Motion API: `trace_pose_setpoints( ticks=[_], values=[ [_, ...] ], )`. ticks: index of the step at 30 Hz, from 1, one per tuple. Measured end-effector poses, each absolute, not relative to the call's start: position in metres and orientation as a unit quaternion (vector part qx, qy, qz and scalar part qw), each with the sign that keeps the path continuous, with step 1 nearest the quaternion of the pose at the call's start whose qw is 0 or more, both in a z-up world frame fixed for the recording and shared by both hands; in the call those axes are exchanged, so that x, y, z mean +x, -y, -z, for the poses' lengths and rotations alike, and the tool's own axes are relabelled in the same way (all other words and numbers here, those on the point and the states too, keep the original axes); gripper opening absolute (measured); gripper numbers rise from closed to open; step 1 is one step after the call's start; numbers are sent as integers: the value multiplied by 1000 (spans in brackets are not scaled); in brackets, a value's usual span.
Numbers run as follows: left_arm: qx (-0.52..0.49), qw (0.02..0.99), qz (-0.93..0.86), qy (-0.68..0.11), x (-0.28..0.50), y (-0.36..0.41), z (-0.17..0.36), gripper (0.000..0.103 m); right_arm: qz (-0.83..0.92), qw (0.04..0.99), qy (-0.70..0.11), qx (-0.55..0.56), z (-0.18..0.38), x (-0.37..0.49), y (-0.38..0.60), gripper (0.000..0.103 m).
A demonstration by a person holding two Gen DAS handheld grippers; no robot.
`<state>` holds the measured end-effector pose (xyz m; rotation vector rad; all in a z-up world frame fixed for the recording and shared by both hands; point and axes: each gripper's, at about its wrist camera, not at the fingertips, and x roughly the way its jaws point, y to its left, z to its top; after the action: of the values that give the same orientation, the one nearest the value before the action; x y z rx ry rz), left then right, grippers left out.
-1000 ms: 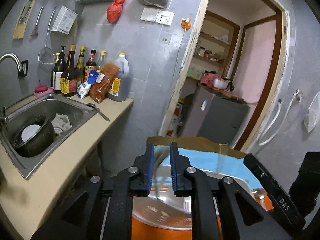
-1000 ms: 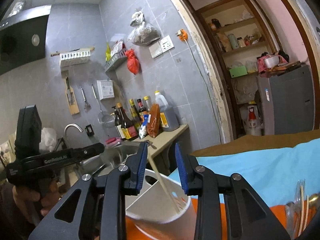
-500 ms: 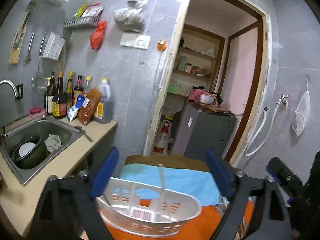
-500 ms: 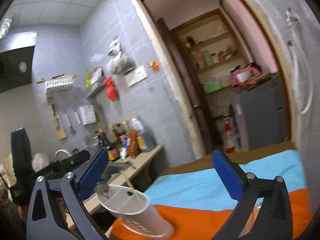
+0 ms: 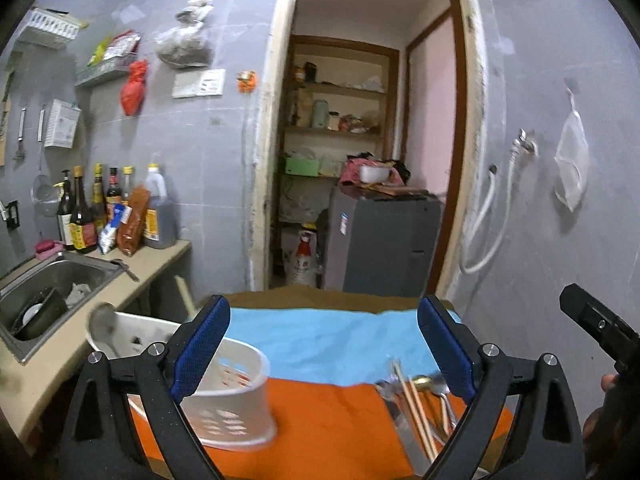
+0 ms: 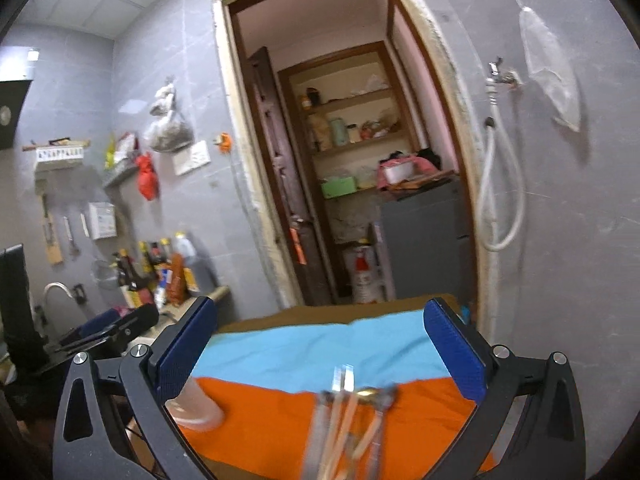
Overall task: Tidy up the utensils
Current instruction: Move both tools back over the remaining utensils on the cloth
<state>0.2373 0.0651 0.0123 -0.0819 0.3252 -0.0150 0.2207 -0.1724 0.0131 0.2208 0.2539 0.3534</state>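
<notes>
Here the right gripper [image 6: 320,344], jaws spread wide and empty, faces the loose utensils [image 6: 348,412] lying dead ahead on the orange cloth [image 6: 260,416], long axes running near-to-far; the left gripper [image 5: 324,344], equally open, has them off right; the white holder [image 5: 224,396] stands left.

right claw [image 6: 320,344]: wide open, empty | blurred utensils [image 6: 348,412] on orange cloth [image 6: 272,420] below

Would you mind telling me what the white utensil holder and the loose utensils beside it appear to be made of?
The white utensil holder looks like matte moulded plastic, judging by its perforated wall. Among the loose utensils, the spoons look like shiny metal, one with a brassy tone; the chopsticks look like pale wood or bamboo, though blur leaves that open.
</notes>
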Motion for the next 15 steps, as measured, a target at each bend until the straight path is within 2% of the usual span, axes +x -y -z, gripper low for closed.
trace_pose_setpoints(
  ticks=[9,15],
  values=[
    [19,973,39,-226,264,-13,36,92,-132,965,-196,111,35,245,218,103],
    [20,947,57,-315,296,2,82,92,-144,946,-270,110,69,276,224,103]
  ],
)
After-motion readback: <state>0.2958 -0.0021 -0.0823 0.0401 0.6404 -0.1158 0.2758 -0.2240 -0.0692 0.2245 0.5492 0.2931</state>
